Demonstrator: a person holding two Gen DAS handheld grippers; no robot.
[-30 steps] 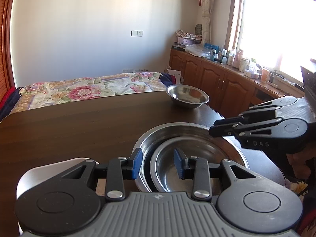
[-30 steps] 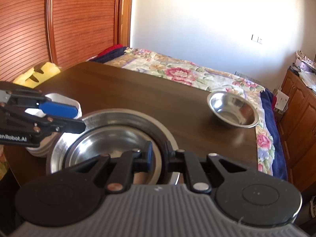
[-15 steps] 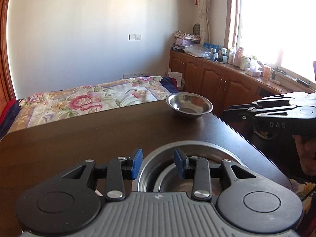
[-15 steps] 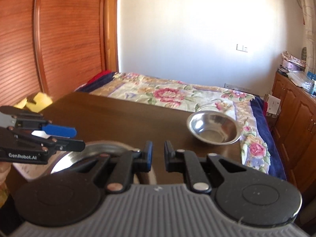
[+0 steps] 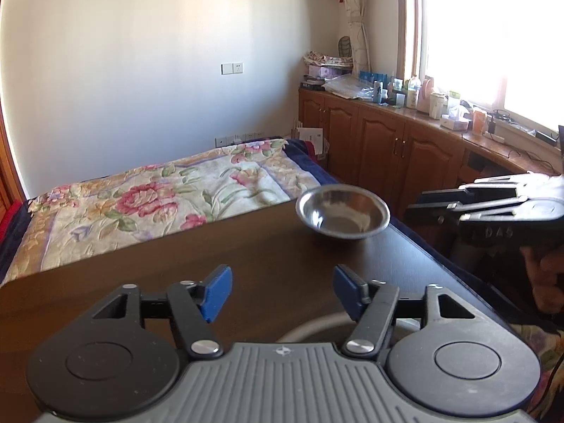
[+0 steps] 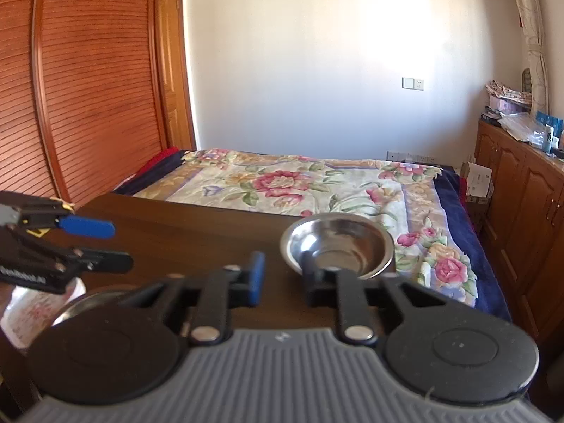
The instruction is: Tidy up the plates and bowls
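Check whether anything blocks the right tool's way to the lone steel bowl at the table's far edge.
Nothing visible does. Only bare table lies between the right tool and the bowl. Its jaws, just opened, hold nothing.

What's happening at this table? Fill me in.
A person is sorting metal bowls on a dark wooden table with a hand-held gripper in each hand. The left hand-held gripper and right hand-held gripper have both just been opening, and nothing sits between their fingers. One small steel bowl stands alone at the far edge near the bed. The rim of a larger steel bowl shows close by, beside a white floral dish.
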